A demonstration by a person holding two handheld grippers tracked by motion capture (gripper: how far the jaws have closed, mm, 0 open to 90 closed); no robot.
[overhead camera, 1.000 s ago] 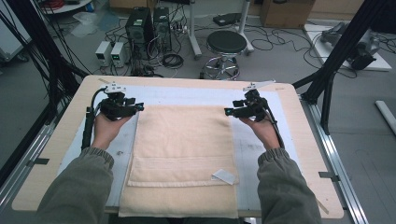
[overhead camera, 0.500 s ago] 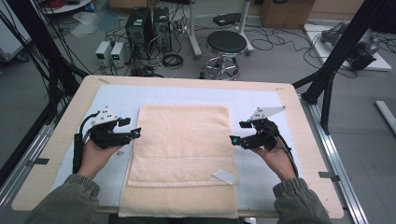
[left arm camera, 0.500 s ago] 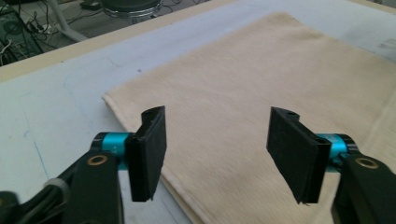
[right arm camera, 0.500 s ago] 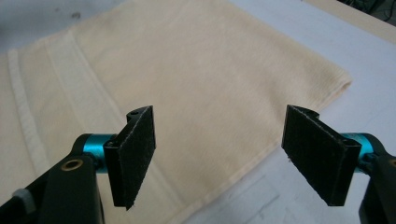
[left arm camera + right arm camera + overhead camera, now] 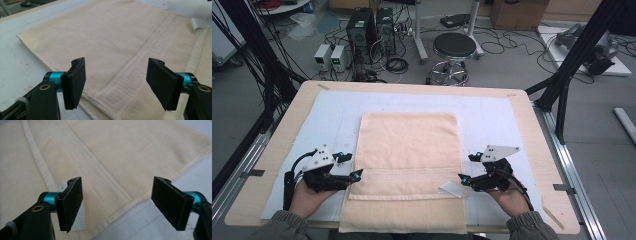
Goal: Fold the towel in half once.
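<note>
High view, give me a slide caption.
Two open grippers, left and right, flank a folded cream towel.

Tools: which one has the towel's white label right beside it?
The right tool. The white label lies at the towel edge by it; the left tool faces the plain opposite edge.

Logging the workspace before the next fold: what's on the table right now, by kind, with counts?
Cream terry towel, folded: 1
White label tag at the towel's edge: 1
Pale blue-white mat under the towel: 1
Hand-held tongs, both open: 2 (left, right)
Total: 5
</note>
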